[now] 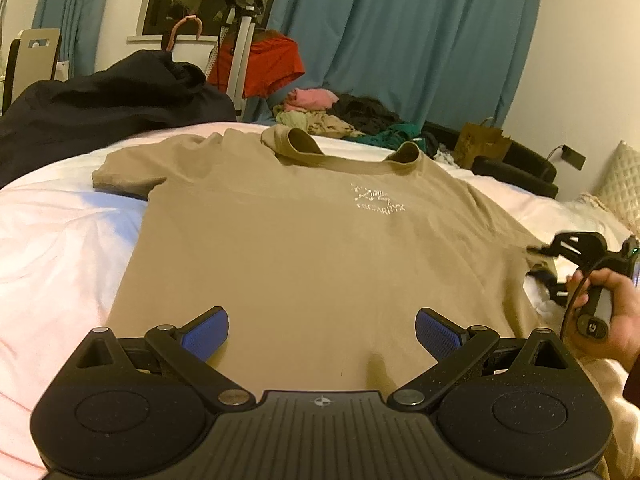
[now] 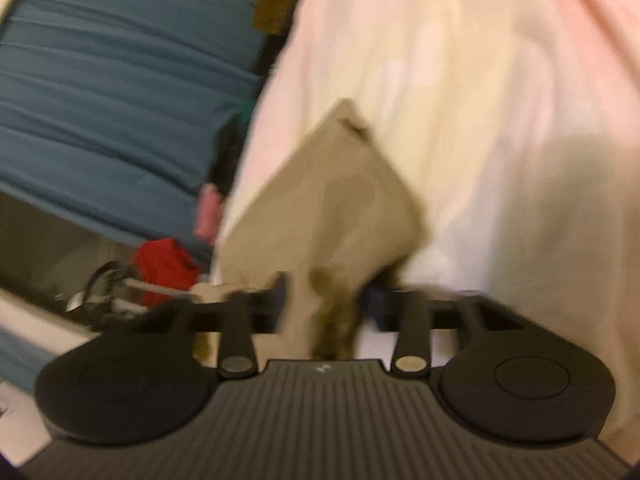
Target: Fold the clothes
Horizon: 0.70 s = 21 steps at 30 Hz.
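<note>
Left gripper point(image 1: 322, 332): closest thing in the left wrist view, blue pads spread wide, nothing between them. It hovers just over the bottom hem area of the tan t-shirt point(image 1: 304, 248); can't tell if the pads brush the cloth.

Tan t-shirt: spread flat, front up with the white chest logo showing, on the white bed sheet point(image 1: 60, 240). Collar points away toward the far side, left sleeve lies out flat. Looks laid out on purpose so the sides can be folded in.

Right gripper point(image 2: 324, 300): at the shirt's right edge, held in the person's hand point(image 1: 608, 312). Its own view is blurry, but a bunched bit of tan fabric, probably the right sleeve, sits between the jaws. They stand partly apart, and the cloth seems loose in the gap rather than pinched, so I'd call it not gripping right now.

Clothes pile point(image 1: 344, 116): waiting at the far side of the bed, well apart from the shirt.

Dark garment point(image 1: 108, 104): heaped at far left, also out of the way.

My guess: first side fold hasn't happened yet.
</note>
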Available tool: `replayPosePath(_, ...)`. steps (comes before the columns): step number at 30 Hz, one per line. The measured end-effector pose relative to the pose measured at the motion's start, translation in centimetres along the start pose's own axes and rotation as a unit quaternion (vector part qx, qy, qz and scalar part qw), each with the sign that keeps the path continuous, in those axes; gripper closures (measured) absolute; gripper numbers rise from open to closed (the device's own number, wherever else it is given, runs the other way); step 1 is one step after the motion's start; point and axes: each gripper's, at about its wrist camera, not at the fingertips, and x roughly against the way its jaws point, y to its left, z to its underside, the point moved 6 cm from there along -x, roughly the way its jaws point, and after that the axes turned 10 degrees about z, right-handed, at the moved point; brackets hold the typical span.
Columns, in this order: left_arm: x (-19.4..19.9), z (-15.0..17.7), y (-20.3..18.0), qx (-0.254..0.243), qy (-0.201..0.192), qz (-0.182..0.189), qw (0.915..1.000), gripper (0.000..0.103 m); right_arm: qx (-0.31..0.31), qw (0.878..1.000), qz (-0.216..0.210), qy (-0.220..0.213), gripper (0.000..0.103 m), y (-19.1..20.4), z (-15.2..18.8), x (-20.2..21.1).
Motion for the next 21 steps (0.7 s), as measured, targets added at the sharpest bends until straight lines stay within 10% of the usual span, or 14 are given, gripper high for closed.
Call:
replayPosePath(12,-0.6,-0.2,0.9,0.012,0.003,-0.004,0.9999,0.002,0.062,0.992,-0.061,-0.087,0.041,2.6,-1.5,-3.0)
replayPosePath(18,-1.4,-1.4,1.6,0.004,-0.007,-0.013,0.9999,0.002,0.122,0.987,-0.01,-0.099,0.044,4.1,-3.1,-5.9)
replayPosePath(21,-1.6,-2.1,2.2,0.007,-0.017,-0.022,0.9996,0.002,0.194,0.973,0.039,-0.121,0.092,6.1,-3.4,-6.6)
